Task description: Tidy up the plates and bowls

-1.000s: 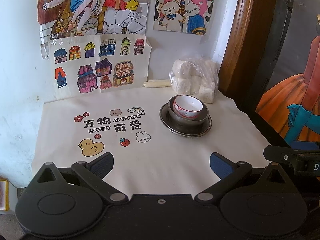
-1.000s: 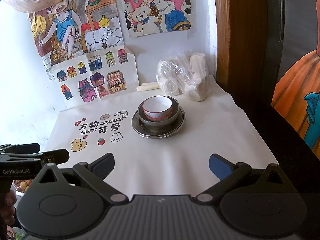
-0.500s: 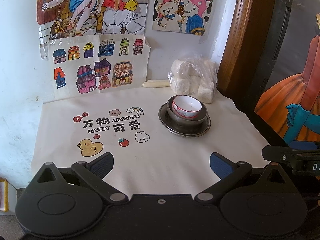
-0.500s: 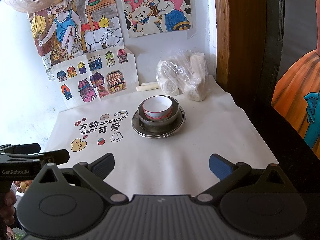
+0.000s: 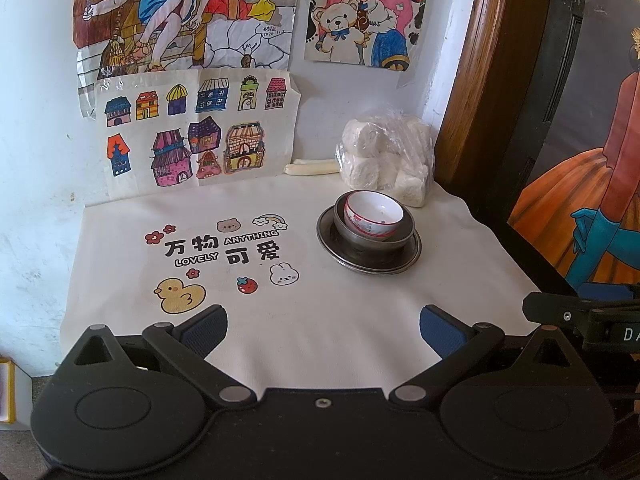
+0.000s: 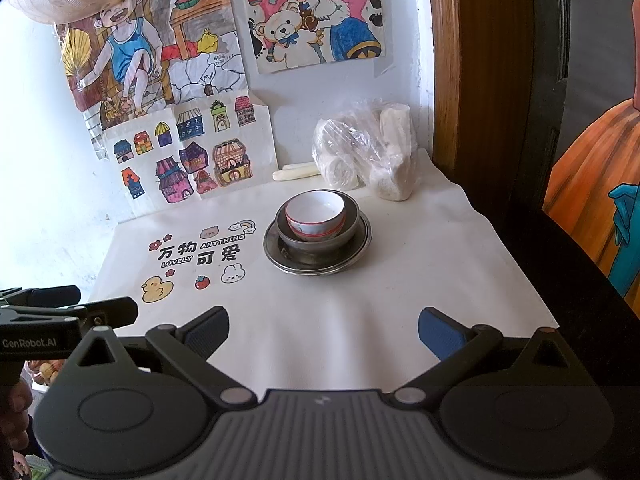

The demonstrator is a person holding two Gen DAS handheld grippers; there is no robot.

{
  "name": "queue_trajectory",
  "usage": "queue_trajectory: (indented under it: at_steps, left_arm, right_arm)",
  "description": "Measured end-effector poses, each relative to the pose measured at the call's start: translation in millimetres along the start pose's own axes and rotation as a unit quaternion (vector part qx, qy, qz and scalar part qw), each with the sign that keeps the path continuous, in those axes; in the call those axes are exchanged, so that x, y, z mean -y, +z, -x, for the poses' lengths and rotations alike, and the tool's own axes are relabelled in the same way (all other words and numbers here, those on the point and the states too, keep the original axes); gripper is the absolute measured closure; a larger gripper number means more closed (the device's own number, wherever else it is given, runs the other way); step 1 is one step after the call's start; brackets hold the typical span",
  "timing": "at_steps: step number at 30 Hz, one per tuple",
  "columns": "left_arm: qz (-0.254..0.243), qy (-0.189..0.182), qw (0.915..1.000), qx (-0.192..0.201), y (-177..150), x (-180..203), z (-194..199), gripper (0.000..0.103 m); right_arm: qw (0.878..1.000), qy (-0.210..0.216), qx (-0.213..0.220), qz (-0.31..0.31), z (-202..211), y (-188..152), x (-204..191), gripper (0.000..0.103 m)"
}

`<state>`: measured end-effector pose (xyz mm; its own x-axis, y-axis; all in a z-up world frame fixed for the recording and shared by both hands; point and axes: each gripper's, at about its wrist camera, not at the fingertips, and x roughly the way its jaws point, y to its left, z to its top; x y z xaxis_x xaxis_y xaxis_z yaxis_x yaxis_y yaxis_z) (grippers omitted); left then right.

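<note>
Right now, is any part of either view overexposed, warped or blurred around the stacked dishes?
Left wrist: the stacked bowls are sharp; the door frame bows from fisheye. Right wrist: the wall at left is blown out; the ceramic bowl is evenly lit.

Two bowls point(image 5: 374, 216), one plate point(image 5: 368, 262)

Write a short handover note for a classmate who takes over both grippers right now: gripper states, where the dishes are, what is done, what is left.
Left gripper: open, empty, held back from the dishes.
Right gripper: open, empty, also held back.
Dishes: white bowl sits tilted inside the metal bowl, which stands on the metal plate, on the white cloth near the plastic bag.
Done: all three nested in one stack.
Left: probably nothing; perhaps level the white bowl.
</note>
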<state>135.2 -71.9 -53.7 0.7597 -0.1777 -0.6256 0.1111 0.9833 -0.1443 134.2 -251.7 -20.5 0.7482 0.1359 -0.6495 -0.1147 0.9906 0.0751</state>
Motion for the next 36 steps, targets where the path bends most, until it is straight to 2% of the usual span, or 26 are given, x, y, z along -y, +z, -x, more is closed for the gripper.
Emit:
queue_trajectory:
  at_steps: [36]
  left_arm:
    - [0.005,-0.021,0.9998,-0.001,1.1,-1.4,-2.9,0.001]
  right_arm:
    - [1.000,-0.004,-0.002,-0.006,-2.3,-1.5,1.0,0.000]
